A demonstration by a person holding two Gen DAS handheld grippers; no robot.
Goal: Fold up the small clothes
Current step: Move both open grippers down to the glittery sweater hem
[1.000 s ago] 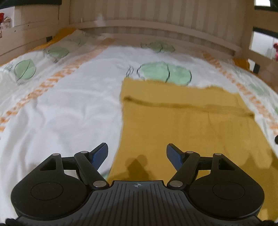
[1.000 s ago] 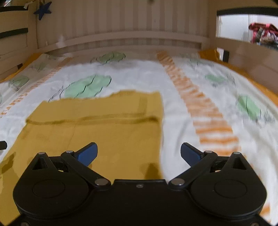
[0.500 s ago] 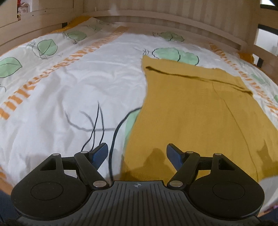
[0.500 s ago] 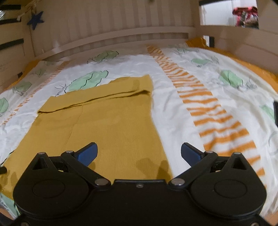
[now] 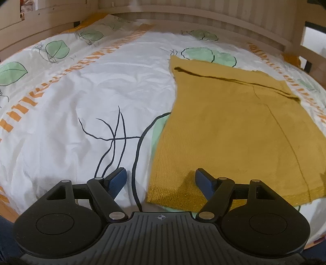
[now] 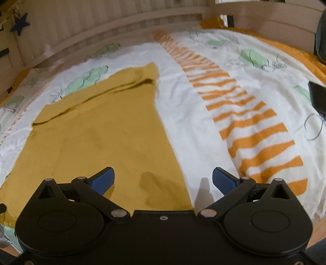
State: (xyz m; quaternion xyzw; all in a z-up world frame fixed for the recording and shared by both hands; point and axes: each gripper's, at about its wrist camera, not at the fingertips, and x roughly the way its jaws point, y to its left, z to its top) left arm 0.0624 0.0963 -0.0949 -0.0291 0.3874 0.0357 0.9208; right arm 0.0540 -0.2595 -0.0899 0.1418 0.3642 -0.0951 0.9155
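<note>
A mustard-yellow knitted garment (image 5: 234, 130) lies flat on the bed, its far part folded over in a band, its ribbed hem nearest me. It also shows in the right wrist view (image 6: 101, 134). My left gripper (image 5: 161, 180) is open and empty, just above the garment's near left hem corner. My right gripper (image 6: 163, 180) is open and empty, over the garment's near right corner, one finger above the cloth and one above the sheet.
The bed has a white duvet (image 5: 91, 97) with green leaves and orange stripes (image 6: 250, 126). Wooden slatted bed rails (image 5: 183, 12) close the far side and both ends. A dark object (image 6: 317, 95) lies at the right edge of the bed.
Both grippers have drawn back toward the near edge of the bed. The garment's near hem has come into view. Both grippers stay open and empty.
</note>
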